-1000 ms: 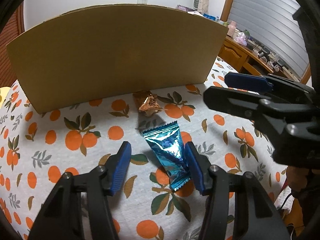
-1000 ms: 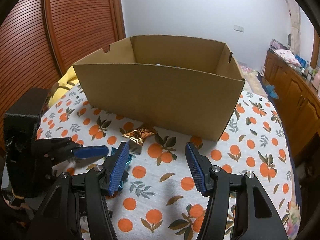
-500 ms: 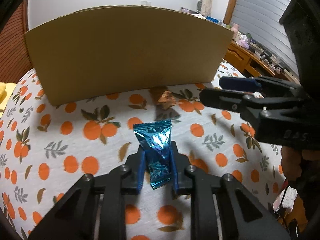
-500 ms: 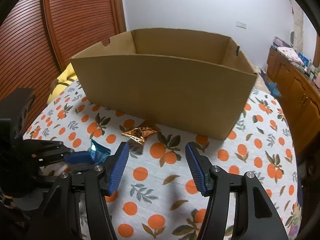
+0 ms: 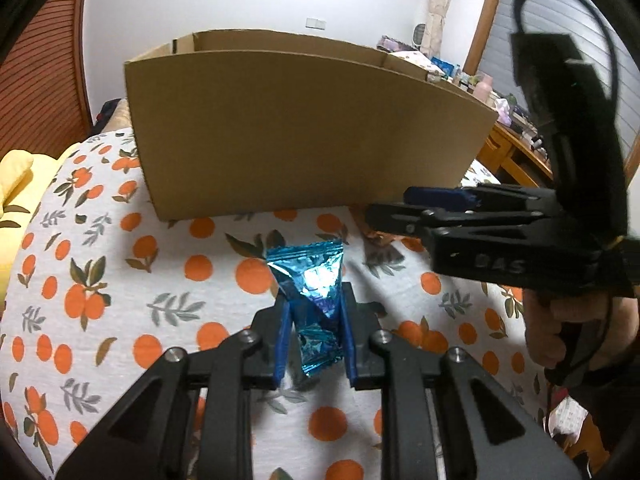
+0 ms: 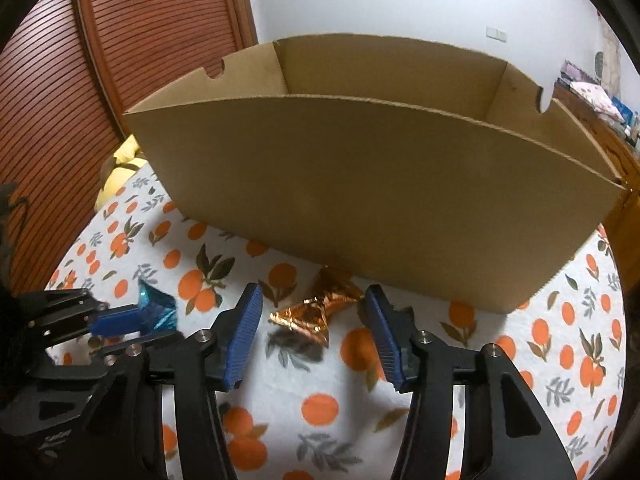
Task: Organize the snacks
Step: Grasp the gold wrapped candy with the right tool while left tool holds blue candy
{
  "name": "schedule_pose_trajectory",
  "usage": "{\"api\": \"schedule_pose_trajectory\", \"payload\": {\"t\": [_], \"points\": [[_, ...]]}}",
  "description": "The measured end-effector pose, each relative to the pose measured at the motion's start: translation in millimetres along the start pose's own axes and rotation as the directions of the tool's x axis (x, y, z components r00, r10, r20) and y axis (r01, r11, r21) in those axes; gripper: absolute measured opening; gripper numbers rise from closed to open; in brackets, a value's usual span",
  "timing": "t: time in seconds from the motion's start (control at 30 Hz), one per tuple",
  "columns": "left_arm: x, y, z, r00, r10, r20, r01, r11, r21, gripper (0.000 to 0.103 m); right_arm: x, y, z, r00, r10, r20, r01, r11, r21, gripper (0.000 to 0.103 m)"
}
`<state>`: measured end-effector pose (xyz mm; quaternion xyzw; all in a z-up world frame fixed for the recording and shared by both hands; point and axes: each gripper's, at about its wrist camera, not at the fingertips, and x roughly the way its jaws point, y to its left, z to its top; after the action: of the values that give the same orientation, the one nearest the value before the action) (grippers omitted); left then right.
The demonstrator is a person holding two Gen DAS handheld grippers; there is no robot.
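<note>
My left gripper (image 5: 314,312) is shut on a shiny blue snack packet (image 5: 314,280) and holds it above the orange-print tablecloth (image 5: 100,300), in front of the open cardboard box (image 5: 304,136). The packet also shows in the right wrist view (image 6: 158,308), in the left gripper (image 6: 120,320). My right gripper (image 6: 314,324) is open, its fingers either side of a copper foil snack (image 6: 320,308) lying on the cloth just before the box (image 6: 380,184). The right gripper (image 5: 440,204) hides most of that snack in the left wrist view.
A yellow cushion (image 5: 16,184) lies at the table's left edge. A wooden slatted door (image 6: 80,80) stands at the left. A wooden cabinet with small items (image 5: 516,148) is at the right behind the box.
My left gripper closed on the blue packet and lifted it off the cloth. My right gripper moved forward and down until its open fingers flank the copper snack.
</note>
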<state>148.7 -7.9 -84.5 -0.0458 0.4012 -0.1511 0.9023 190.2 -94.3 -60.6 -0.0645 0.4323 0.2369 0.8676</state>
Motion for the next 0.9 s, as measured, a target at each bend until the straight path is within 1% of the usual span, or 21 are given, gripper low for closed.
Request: {"api": "schedule_pose_trajectory", "payload": {"t": [0.07, 0.23, 0.27, 0.33, 0.4, 0.47, 0.57, 0.63, 0.9], "points": [[-2, 4, 0, 1.000, 0.001, 0.004, -0.001, 1.000, -0.007, 0.019, 6, 3, 0, 1.000, -0.017, -0.018, 0.017, 1.000, -0.009, 0.048], [-6, 9, -6, 1.000, -0.002, 0.006, 0.002, 1.000, -0.016, 0.019, 16, 1, -5, 0.998, -0.027, -0.057, 0.026, 1.000, -0.006, 0.041], [-5, 9, -6, 1.000, -0.003, 0.005, 0.003, 1.000, -0.017, 0.019, 16, 0, -7, 0.998, -0.024, -0.061, 0.023, 1.000, -0.005, 0.035], [-5, 10, -6, 1.000, -0.004, 0.006, 0.004, 1.000, -0.020, 0.019, 15, -2, -9, 0.997, -0.021, -0.068, 0.021, 1.000, -0.008, 0.034], [-5, 10, -6, 1.000, -0.006, 0.007, 0.007, 1.000, -0.022, 0.019, 12, -4, -12, 0.998, -0.016, -0.062, 0.015, 1.000, -0.012, 0.025], [-4, 11, -6, 1.000, -0.006, 0.007, 0.006, 1.000, -0.022, 0.019, 9, -7, -14, 0.998, -0.006, -0.065, 0.006, 1.000, -0.006, 0.021], [-4, 10, -6, 1.000, -0.002, 0.010, 0.003, 1.000, -0.018, 0.019, 6, -9, -17, 0.998, 0.003, -0.065, -0.003, 1.000, -0.002, 0.019], [-4, 10, -5, 1.000, 0.000, 0.010, 0.000, 1.000, -0.017, 0.019, 3, -10, -20, 0.998, 0.006, -0.062, -0.007, 1.000, -0.003, 0.017], [-7, 8, -2, 1.000, 0.002, 0.018, -0.002, 1.000, -0.015, 0.019, -8, -4, -35, 0.998, 0.038, -0.049, -0.038, 0.999, -0.003, 0.016]]}}
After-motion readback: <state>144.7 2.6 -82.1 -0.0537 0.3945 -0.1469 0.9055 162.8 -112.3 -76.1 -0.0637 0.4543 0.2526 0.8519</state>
